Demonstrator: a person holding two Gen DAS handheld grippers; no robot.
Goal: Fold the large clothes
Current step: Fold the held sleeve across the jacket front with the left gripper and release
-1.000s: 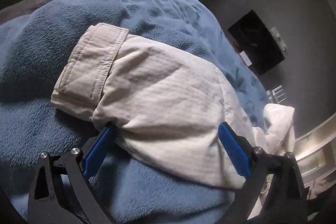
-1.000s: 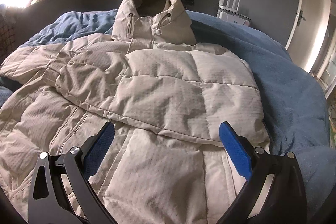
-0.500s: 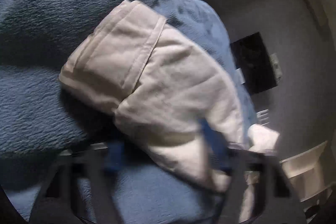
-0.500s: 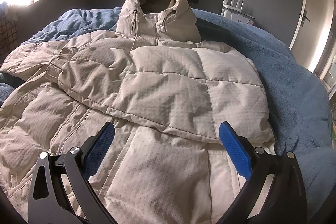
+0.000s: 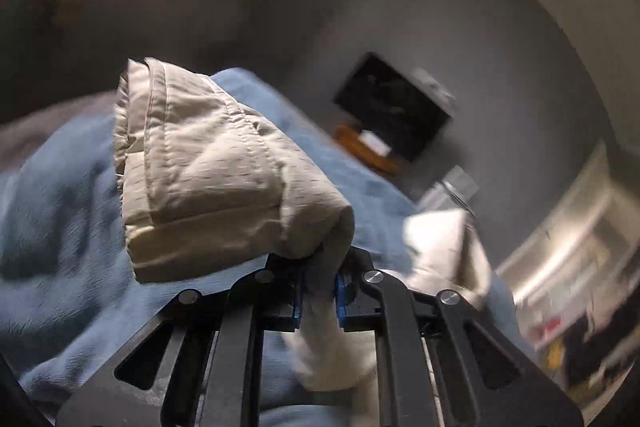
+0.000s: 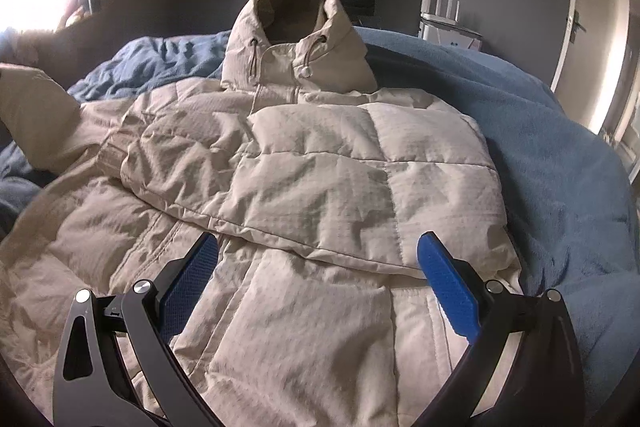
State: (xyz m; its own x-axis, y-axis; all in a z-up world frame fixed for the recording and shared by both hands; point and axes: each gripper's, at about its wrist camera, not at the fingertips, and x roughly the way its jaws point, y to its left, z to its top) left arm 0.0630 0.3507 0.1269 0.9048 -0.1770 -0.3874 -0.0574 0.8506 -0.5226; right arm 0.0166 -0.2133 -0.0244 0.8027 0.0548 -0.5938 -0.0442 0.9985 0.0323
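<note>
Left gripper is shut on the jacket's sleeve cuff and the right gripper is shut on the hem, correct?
Not quite. The right gripper is open, hovering over the beige jacket and holding nothing, as the right wrist view shows. The left gripper is indeed shut on the sleeve cuff.

text: none legible | labels: none | brands: none

One beige puffer jacket [image 6: 320, 163], one blue blanket [image 6: 560, 147], two claws: left [image 5: 318, 291], right [image 6: 318, 279].
</note>
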